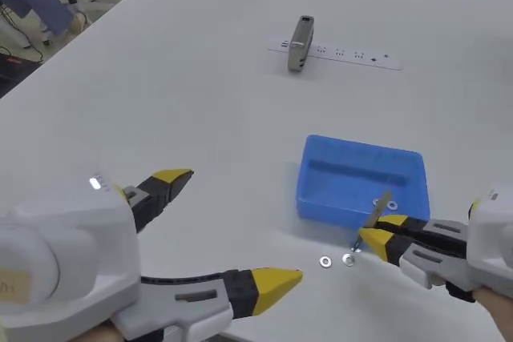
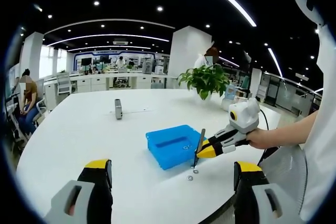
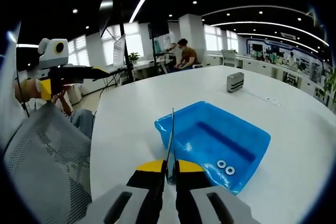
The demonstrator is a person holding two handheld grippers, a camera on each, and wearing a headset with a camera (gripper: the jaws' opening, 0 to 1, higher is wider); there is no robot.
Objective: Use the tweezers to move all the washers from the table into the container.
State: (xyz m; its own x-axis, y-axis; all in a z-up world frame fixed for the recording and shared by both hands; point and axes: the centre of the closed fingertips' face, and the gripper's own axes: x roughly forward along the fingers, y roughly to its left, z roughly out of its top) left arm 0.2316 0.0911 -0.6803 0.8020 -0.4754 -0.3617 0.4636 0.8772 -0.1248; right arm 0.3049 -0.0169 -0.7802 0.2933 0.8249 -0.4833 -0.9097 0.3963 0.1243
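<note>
While the right gripper (image 1: 370, 238) clamps the tweezers (image 1: 375, 215), two washers (image 1: 325, 261) lie on the table (image 1: 200, 110) just beside the container (image 1: 321, 198).
From the head view we see the tweezer tip down beside the container's near wall, next to those washers; two more washers (image 1: 377, 203) lie inside the container, and the left gripper (image 1: 228, 230) hovers well apart from it, jaws spread wide. Through the left gripper view we look between its parted jaws at the container (image 2: 163, 157), where the right gripper (image 2: 210, 149) holds the tweezers (image 2: 199, 142) at its corner above the table washers (image 2: 190, 178). In the right gripper view our closed jaws pinch the tweezers (image 3: 170, 135) before the container's (image 3: 181, 129) corner, two washers (image 3: 221, 164) inside it.
</note>
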